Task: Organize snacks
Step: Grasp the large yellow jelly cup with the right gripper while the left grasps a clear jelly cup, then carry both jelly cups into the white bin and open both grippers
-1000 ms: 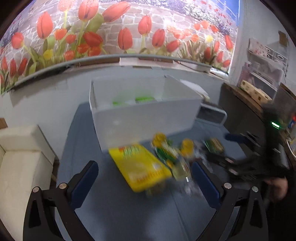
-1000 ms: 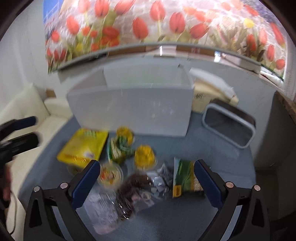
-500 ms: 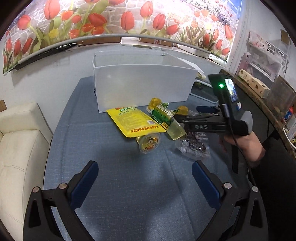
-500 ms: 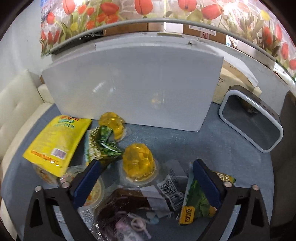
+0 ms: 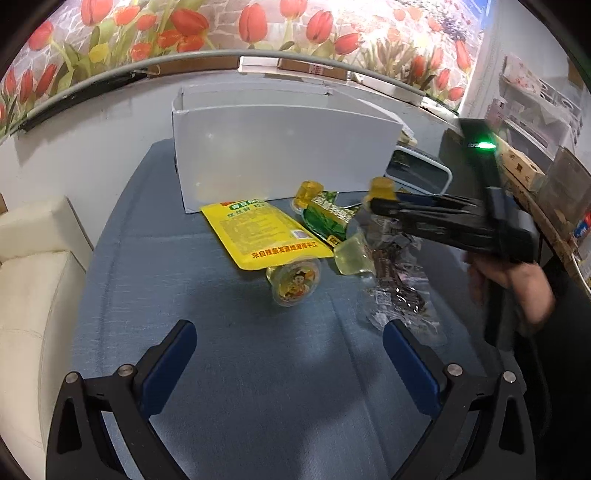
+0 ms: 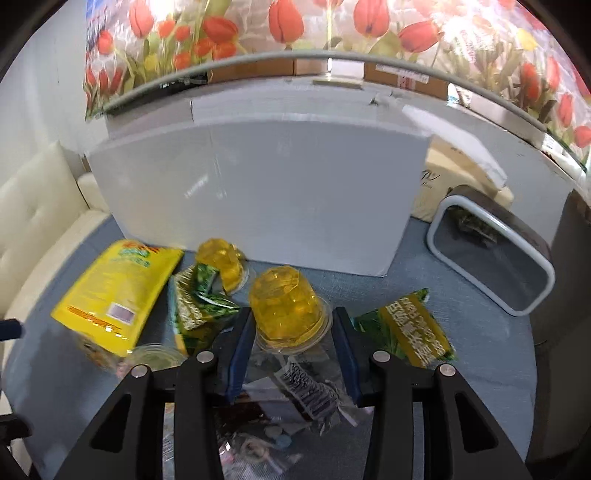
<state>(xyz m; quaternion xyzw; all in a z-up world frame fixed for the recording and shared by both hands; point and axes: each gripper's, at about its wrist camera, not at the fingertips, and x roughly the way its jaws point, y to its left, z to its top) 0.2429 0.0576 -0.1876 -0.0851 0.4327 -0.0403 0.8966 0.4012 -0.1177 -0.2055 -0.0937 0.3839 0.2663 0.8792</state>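
The right gripper (image 6: 293,325) has been narrowed since half a second ago: its fingers (image 6: 242,338) are now seen close on both sides of the yellow jelly cup (image 6: 290,312), which stands on the desk (image 6: 461,387) before the white box (image 6: 258,195). Contact cannot be told. The left gripper (image 5: 290,350) is kept wide open, holding nothing.

Ahead of my jaws I am looking at a tulip mural (image 5: 258,33) running across the far wall, red blooms over pale stone, above a grey ledge (image 5: 207,59). A blue-grey tabletop (image 5: 229,369) is spreading beneath and beyond the jaws. Left of the jaws a cream cushioned sofa (image 5: 33,266) is sitting against the table; to their right, cluttered shelving (image 5: 535,110) is lining the side wall
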